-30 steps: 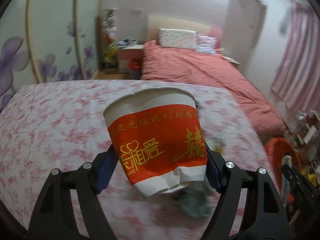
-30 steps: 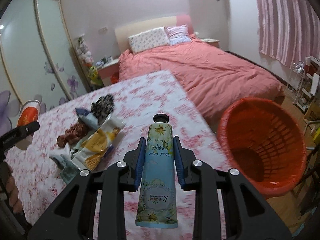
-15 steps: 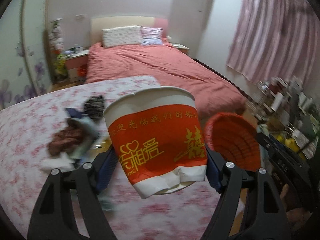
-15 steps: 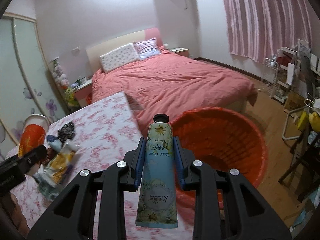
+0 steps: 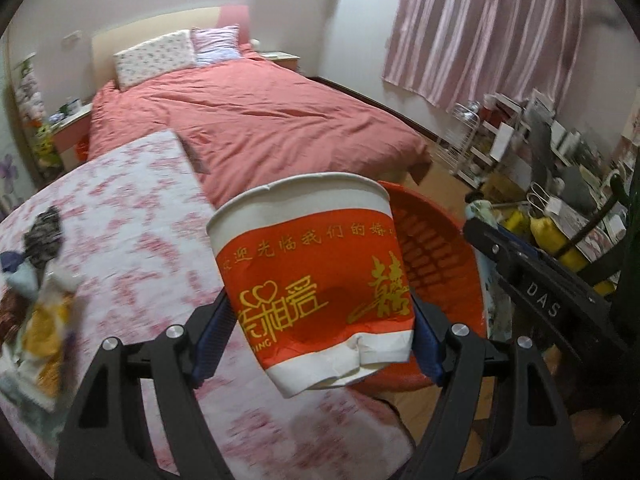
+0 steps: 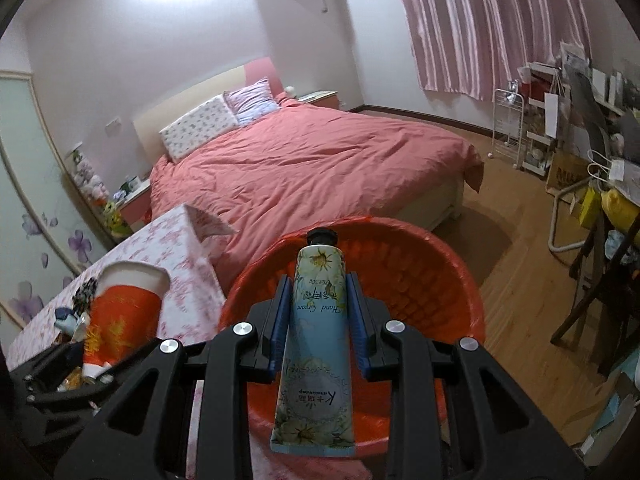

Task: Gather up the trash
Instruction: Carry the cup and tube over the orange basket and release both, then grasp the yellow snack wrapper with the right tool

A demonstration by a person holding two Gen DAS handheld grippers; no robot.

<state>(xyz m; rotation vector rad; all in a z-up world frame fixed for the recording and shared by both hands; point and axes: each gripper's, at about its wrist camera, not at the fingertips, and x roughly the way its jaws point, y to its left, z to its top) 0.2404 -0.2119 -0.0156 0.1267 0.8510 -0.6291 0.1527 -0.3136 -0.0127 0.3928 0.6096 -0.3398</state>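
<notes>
Left gripper (image 5: 320, 320) jaws clamped on light, crushable red-and-white paper cup (image 5: 308, 272), low on wall. Right gripper (image 6: 318, 316) jaws pinching soft blue hand-cream tube (image 6: 316, 344) mid-body; red plastic basket (image 6: 448, 272) at 12 o'clock.

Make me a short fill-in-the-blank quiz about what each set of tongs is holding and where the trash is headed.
1. The left tongs grip a red and white paper ____.
2. The right tongs grip a tube labelled hand ____.
3. The basket beyond the tube is coloured ____.
4. More trash lies on the ____-patterned tablecloth.

Missing words: cup; cream; orange; flower
</notes>
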